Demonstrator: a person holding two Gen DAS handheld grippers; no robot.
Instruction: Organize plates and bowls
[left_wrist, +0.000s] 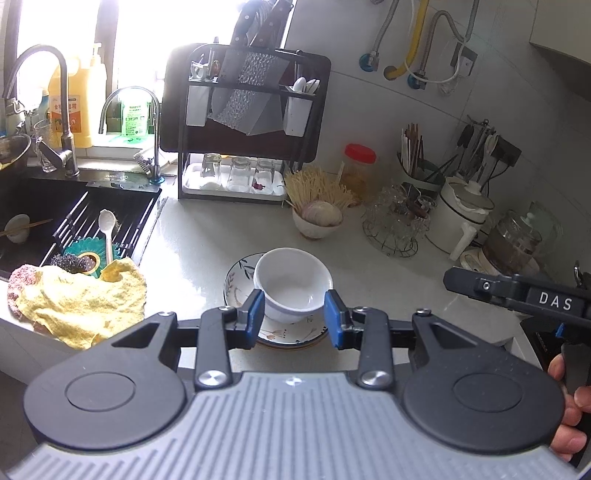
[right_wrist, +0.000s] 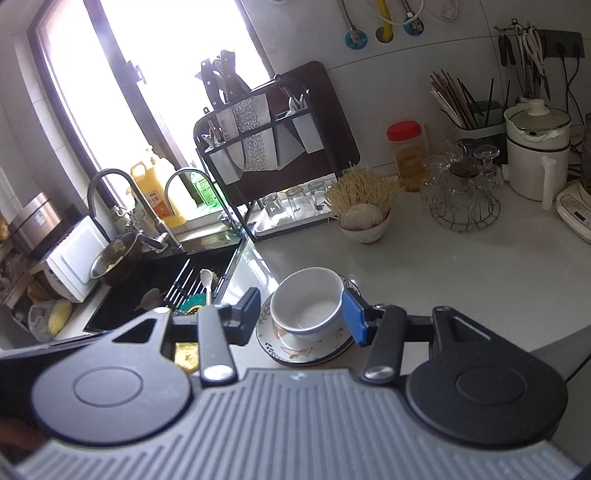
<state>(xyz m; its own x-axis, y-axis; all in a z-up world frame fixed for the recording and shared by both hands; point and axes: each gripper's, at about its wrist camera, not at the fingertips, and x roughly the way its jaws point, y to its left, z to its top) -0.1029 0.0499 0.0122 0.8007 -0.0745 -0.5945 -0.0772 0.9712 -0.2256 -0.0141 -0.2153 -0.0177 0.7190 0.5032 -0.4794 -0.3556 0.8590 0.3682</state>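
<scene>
A white bowl (left_wrist: 291, 282) stands on a stack of flower-patterned plates (left_wrist: 236, 284) on the white counter. My left gripper (left_wrist: 294, 319) is open, its blue pads on either side of the bowl's near base and a little above the plates. In the right wrist view the same bowl (right_wrist: 306, 304) sits on the plates (right_wrist: 291, 349). My right gripper (right_wrist: 303, 319) is open, wide around the bowl. The right gripper's body also shows in the left wrist view (left_wrist: 517, 295) at the right edge.
A black sink (left_wrist: 74, 221) with a white spoon (left_wrist: 105, 229) lies to the left, a yellow cloth (left_wrist: 85, 299) on its near edge. Behind stand a black dish rack (left_wrist: 243, 122) with glasses, a bowl of noodles (left_wrist: 319, 218), a wire stand of glasses (left_wrist: 397, 221) and a white kettle (left_wrist: 461, 218).
</scene>
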